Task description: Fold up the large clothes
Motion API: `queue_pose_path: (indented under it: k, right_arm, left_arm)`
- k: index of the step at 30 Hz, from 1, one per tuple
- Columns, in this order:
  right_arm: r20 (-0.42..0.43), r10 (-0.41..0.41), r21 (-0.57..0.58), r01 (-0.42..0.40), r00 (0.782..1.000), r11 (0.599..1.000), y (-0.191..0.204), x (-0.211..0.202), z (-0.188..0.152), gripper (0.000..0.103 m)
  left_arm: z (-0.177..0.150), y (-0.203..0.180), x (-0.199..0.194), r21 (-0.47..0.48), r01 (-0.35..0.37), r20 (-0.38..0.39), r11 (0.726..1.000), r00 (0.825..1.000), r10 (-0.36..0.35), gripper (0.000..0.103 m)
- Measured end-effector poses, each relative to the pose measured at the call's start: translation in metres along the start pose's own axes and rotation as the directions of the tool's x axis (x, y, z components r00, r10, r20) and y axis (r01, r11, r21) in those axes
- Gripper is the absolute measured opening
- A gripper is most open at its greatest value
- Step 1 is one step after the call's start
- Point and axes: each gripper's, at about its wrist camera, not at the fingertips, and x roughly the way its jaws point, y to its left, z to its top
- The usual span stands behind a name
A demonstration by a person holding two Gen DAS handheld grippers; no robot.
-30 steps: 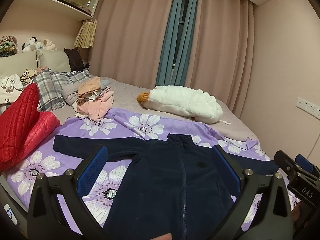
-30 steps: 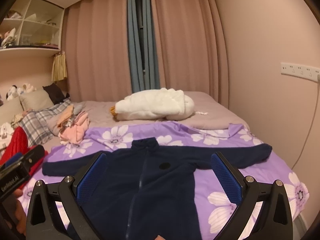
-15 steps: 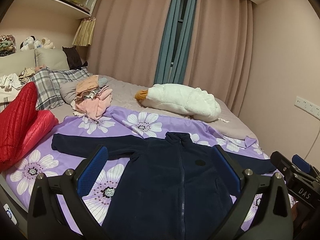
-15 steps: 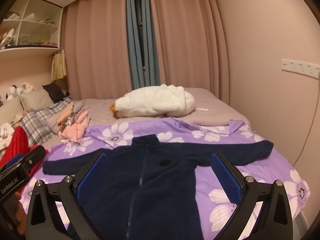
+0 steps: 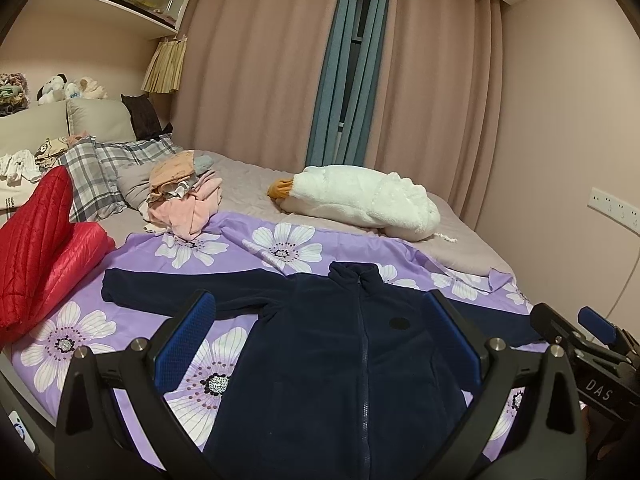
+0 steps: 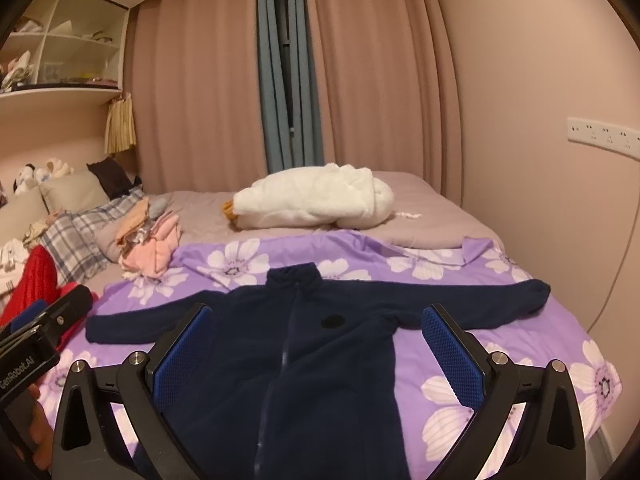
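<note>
the navy jacket point(image 5: 340, 360) hem is cut off below; its right sleeve hides behind the tongs.

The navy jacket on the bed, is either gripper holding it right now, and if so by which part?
Nothing is held. Left gripper and right gripper are open above the navy jacket.

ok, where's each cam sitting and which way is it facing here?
Left wrist: on the left gripper, above the bed's near edge, facing the curtains across the navy fleece jacket; own open fingers frame it, right gripper at the right edge.
Right wrist: on the right gripper, same heading, set further right; own fingers open, left gripper and a bit of hand at the left edge.
Shared: jacket, purple floral sheet, white goose plush, curtains.
</note>
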Motion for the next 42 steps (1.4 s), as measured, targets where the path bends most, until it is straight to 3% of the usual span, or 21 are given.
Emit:
queue_pose_path:
  k: [26, 36, 42]
  right_arm:
    - [-0.016, 0.019, -0.004, -0.019, 1.0, 1.0, 0.002, 0.008, -0.001, 0.103]
    - [-0.016, 0.031, 0.021, -0.03, 0.999, 0.999, -0.001, 0.008, -0.003, 0.103]
    - [0.007, 0.048, 0.016, -0.048, 0.999, 0.999, -0.007, 0.0, 0.001, 0.103]
  left_arm:
    - [0.0, 0.002, 0.01, -0.014, -0.033, -0.015, 0.999, 0.999, 0.033, 0.103]
    - [-0.001, 0.004, 0.004, -0.007, -0.026, -0.014, 1.0, 1.0, 0.026, 0.103]
    - [0.003, 0.018, 0.013, -0.05, 0.023, -0.012, 0.998, 1.0, -0.024, 0.102]
